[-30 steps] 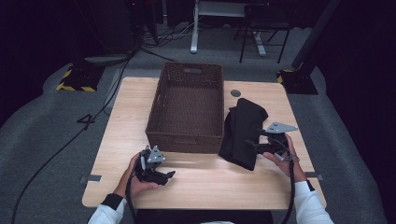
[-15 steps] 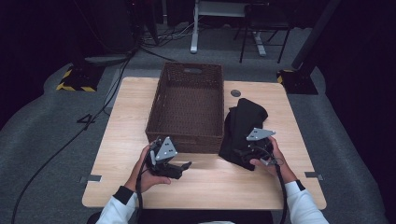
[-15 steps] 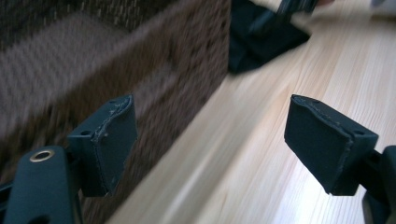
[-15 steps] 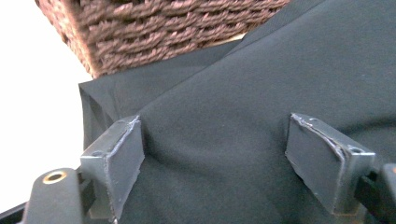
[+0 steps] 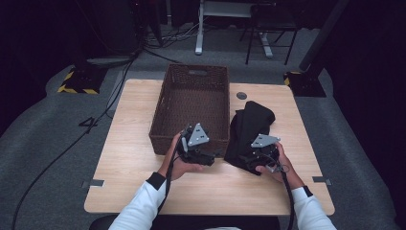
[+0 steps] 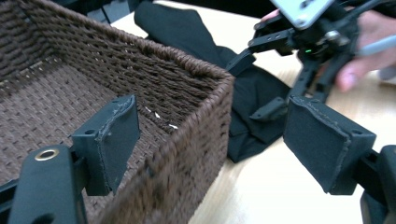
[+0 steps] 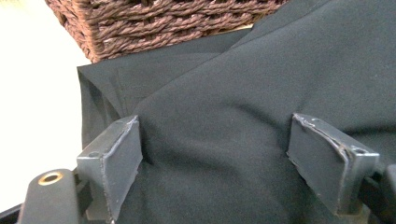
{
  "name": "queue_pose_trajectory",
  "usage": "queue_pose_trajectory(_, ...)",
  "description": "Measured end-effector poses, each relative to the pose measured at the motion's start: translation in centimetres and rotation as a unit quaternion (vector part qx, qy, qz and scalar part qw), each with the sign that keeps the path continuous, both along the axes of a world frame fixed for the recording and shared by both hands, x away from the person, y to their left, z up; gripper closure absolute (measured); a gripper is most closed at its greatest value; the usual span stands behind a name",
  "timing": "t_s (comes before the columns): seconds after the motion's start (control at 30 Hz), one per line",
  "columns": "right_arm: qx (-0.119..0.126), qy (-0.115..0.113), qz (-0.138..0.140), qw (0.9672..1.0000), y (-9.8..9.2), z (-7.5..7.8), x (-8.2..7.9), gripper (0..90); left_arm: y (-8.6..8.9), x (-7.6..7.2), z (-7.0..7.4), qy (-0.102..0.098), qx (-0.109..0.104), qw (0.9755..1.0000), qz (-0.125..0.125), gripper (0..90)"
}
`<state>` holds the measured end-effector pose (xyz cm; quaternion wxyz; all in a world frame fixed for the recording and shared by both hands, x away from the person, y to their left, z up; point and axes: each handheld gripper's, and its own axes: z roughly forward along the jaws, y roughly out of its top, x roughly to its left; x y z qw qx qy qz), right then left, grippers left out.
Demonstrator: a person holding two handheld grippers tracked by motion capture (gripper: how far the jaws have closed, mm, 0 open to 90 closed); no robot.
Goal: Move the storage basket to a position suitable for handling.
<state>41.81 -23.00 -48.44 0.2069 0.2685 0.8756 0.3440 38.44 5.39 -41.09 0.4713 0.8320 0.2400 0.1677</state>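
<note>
No readable writing shows on anything here. Your left gripper (image 6: 210, 154) is spread wide, its jaws straddling the near corner of the basket (image 6: 187, 79), rim between them. Your right gripper (image 7: 233, 172) is spread too, both jaws down on the black cloth (image 7: 243, 93), its folded edge just past the left jaw. Bare table (image 7: 32, 93) lies left of that.

A light wooden bench (image 5: 134, 143) stands on grey carpet (image 5: 43, 158). Near the bench's far edge sits a small round grey disc (image 5: 242, 95), set into the top. Beyond the bench's far left corner lies a block with yellow-and-black stripes (image 5: 76, 84), and a dark cable (image 5: 62, 153) runs across the carpet off the bench's left side. Past the bench's far edge stand a white desk leg (image 5: 198, 28) and a dark chair frame (image 5: 268, 28).
</note>
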Motion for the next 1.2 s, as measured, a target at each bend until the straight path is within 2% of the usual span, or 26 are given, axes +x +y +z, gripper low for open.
queue_pose_trajectory(0.13,0.006,0.003,0.001,1.0000,-0.2,0.0,0.0,19.2,-1.8,1.3,-0.7,0.011,0.013,0.9998,0.006,21.1)
queue_pose_trajectory(0.17,0.006,0.003,0.000,1.0000,-0.2,0.0,-0.1,19.3,-2.3,1.7,-0.9,0.020,0.014,0.9997,0.004,22.4)
queue_pose_trajectory(0.2,0.004,0.002,0.002,1.0000,-0.3,0.0,-0.2,19.3,-2.6,1.9,-1.0,0.023,0.015,0.9996,0.000,27.9)
queue_pose_trajectory(0.27,0.004,0.002,0.004,1.0000,-0.3,0.0,-0.2,19.3,-3.4,2.3,-1.3,0.026,0.020,0.9995,0.002,32.6)
queue_pose_trajectory(0.3,0.013,0.007,0.006,0.9999,-0.6,0.1,-0.3,19.4,-4.0,2.5,-1.6,0.027,0.029,0.9992,-0.002,39.0)
queue_pose_trajectory(0.33,0.013,0.007,0.006,0.9999,-0.6,0.1,-0.3,19.4,-4.0,2.5,-1.6,0.027,0.029,0.9992,-0.002,41.2)
queue_pose_trajectory(0.37,0.030,0.010,0.007,0.9995,-1.1,0.4,-0.2,21.0,-4.2,2.5,-1.7,0.024,0.030,0.9993,-0.002,44.0)
queue_pose_trajectory(0.4,0.030,0.010,0.007,0.9995,-1.1,0.4,-0.2,21.0,-4.3,2.5,-1.7,0.025,0.031,0.9992,-0.004,44.0)
queue_pose_trajectory(0.47,0.053,0.015,0.001,0.9985,-1.9,0.9,-0.2,24.6,-4.5,2.5,-1.8,0.021,0.039,0.9990,-0.001,48.5)
queue_pose_trajectory(0.5,0.071,0.016,-0.008,0.9973,-2.6,1.3,-0.2,24.8,-4.3,2.6,-1.8,0.018,0.044,0.9989,0.001,55.4)
queue_pose_trajectory(0.53,0.071,0.016,-0.008,0.9973,-2.6,1.3,-0.2,24.8,-4.3,2.6,-1.8,0.018,0.044,0.9989,0.001,57.1)
queue_pose_trajectory(0.6,0.085,0.010,-0.030,0.9959,-3.6,1.9,0.0,24.8,-4.0,2.8,-1.8,0.029,0.036,0.9988,-0.013,59.1)
queue_pose_trajectory(0.63,0.099,0.004,-0.047,0.9940,-4.3,2.3,0.1,24.8,-3.9,2.9,-1.7,0.031,0.039,0.9986,-0.018,60.4)
queue_pose_trajectory(0.67,0.099,0.004,-0.047,0.9940,-4.3,2.3,0.1,24.8,-3.9,2.9,-1.7,0.031,0.042,0.9984,-0.021,60.4)
queue_pose_trajectory(0.73,0.112,-0.003,-0.062,0.9918,-4.7,2.6,0.2,24.6,-3.7,2.9,-1.7,0.035,0.041,0.9981,-0.029,61.5)
queue_pose_trajectory(0.8,0.120,-0.004,-0.061,0.9909,-4.7,2.8,0.3,24.3,-3.4,2.8,-1.6,0.041,0.042,0.9975,-0.038,62.1)
queue_pose_trajectory(0.87,0.119,-0.012,-0.059,0.9911,-4.1,3.1,0.6,24.3,-3.0,2.6,-1.5,0.044,0.046,0.9968,-0.049,62.5)
queue_pose_trajectory(0.97,0.121,-0.005,-0.046,0.9916,-3.1,3.0,1.1,25.1,-2.0,2.2,-1.4,0.049,0.050,0.9955,-0.064,62.2)
queue_pose_trajectory(1.03,0.104,0.001,-0.033,0.9940,-2.2,2.5,1.3,25.7,-1.4,1.8,-1.4,0.050,0.050,0.9950,-0.071,61.7)
queue_pose_trajectory(1.07,0.088,0.007,-0.026,0.9958,-1.6,2.2,1.4,26.4,-1.1,1.7,-1.4,0.048,0.051,0.9948,-0.073,61.1)
queue_pose_trajectory(1.13,0.071,0.020,-0.012,0.9972,-0.9,1.6,1.6,25.7,-0.5,1.3,-1.4,0.040,0.053,0.9943,-0.084,60.3)
queue_pose_trajectory(1.2,0.064,0.025,-0.004,0.9976,-0.5,1.0,1.5,25.6,0.1,1.1,-1.4,0.042,0.051,0.9936,-0.091,60.0)
